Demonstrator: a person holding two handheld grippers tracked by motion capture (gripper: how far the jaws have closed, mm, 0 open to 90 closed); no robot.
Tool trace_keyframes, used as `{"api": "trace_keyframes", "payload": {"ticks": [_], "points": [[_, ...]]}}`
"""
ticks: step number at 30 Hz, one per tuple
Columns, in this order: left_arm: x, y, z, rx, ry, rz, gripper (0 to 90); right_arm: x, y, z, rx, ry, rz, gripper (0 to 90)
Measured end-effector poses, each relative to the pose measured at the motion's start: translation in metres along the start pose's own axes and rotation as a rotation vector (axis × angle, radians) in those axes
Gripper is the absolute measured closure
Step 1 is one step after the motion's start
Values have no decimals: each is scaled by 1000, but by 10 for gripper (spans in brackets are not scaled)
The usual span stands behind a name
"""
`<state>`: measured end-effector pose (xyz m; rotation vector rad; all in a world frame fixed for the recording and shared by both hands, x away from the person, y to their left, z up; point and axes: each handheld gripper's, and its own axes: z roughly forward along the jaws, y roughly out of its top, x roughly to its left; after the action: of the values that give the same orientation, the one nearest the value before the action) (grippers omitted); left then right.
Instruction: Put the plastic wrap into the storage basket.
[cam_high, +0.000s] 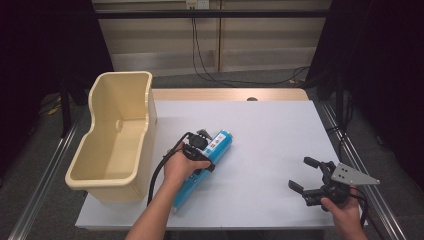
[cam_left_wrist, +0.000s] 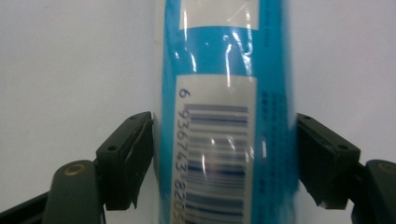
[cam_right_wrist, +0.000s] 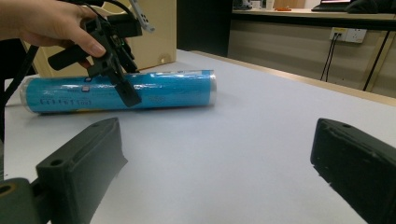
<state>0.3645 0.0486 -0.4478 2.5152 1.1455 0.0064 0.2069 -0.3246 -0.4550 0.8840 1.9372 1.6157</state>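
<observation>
A blue tube (cam_high: 206, 162), wrapped in glossy film and bearing a white barcode label, is seen lying on its side on the grey table (cam_high: 270, 130), left of the table's middle. It is laid slantwise, one end pointing toward the far right and the other toward the near left edge. The left gripper (cam_high: 199, 150) is held over the middle of the tube by the person's left hand (cam_high: 181, 167), with a black cable trailing back along the forearm. In the left gripper view the tube (cam_left_wrist: 227, 121) is found between the two black jaws, which are set one on each flank. The left jaw appears to touch the film, while a narrow gap may be left at the right jaw; a firm clamp cannot be confirmed. In the right gripper view the same gripper (cam_right_wrist: 119, 70) is seen straddling the tube (cam_right_wrist: 154, 88) from above.

The right gripper (cam_high: 310, 175) is held near the right front corner of the table, well apart from the tube, with its jaws spread wide and nothing between them.

A cream plastic tub (cam_high: 116, 135) is placed at the table's left edge, near the tube but not touching it.
</observation>
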Motion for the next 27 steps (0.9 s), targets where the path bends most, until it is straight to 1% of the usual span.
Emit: {"api": "trace_keyframes", "payload": {"ticks": [1,2,3,4,7,10,11,12,14,17,18,19,22,25,27], "points": [[1,1,1,16,-10,-13,285,-1,0,0,-1,0,-1,21],[0,2,2,24,-8,-9,285,-1,0,0,-1,0,-1,21],[0,4,3,35,-13,-14,288,-1,0,0,1,1,1,21],[0,5,3,54,-20,-30,317,-1,0,0,2,1,3,21],[-2,8,2,81,-9,-25,320,0,0,1,2,2,-2,21],[-5,12,2,119,15,-25,322,1,0,1,3,2,-3,21],[-6,12,1,132,28,-38,323,1,0,1,3,3,-1,21],[-6,12,0,138,31,-50,323,1,0,1,2,3,-1,21],[-3,11,-5,118,7,-68,324,0,0,1,3,4,-5,21],[-2,10,-17,91,-12,-97,324,0,-1,1,5,5,-1,21],[-2,11,-23,82,-16,-106,324,0,-1,2,4,6,0,21],[-1,11,-26,79,-15,-99,325,0,0,2,3,6,1,21],[-2,13,-42,45,-13,-125,325,1,0,3,4,11,-1,21],[-2,14,-58,24,-33,-159,325,2,0,3,4,10,-4,21],[-2,15,-68,15,-42,-168,325,2,0,3,2,11,-4,21]]}}
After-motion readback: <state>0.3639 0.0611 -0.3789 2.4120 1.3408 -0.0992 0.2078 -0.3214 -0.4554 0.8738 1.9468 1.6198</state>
